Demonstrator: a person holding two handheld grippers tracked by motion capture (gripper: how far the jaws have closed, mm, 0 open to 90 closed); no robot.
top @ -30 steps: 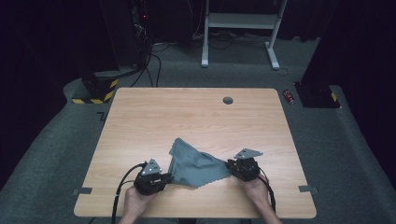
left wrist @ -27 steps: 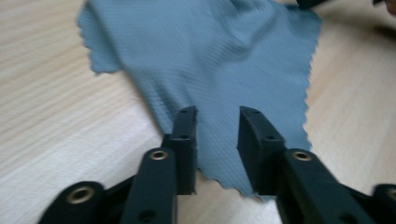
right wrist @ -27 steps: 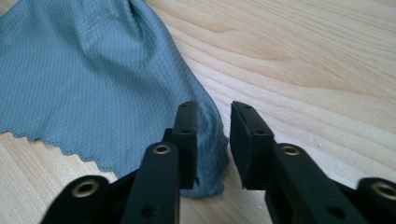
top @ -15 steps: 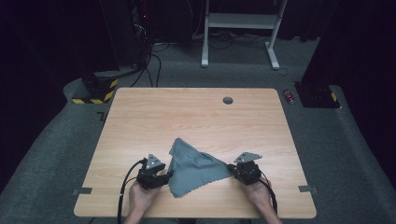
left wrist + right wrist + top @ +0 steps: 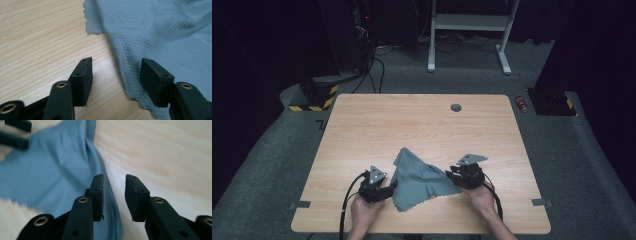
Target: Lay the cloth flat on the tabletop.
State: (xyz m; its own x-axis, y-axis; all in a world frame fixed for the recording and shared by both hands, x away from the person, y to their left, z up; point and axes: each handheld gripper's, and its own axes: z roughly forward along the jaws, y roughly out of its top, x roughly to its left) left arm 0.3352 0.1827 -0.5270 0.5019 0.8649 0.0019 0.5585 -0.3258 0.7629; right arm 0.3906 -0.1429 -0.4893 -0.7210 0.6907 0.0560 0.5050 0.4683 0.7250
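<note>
While the grey cloth lies on the table, left gripper and right gripper have just been opening, nothing clamped.

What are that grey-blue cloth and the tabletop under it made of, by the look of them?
The cloth looks like thin microfibre, matt: a fine diamond weave, a wavy cut edge and soft folds point that way, though the fibre itself can't be told. The table shows pale wood grain with a smooth, slightly glossy surface, so probably a wood-look laminate rather than solid wood.
</note>
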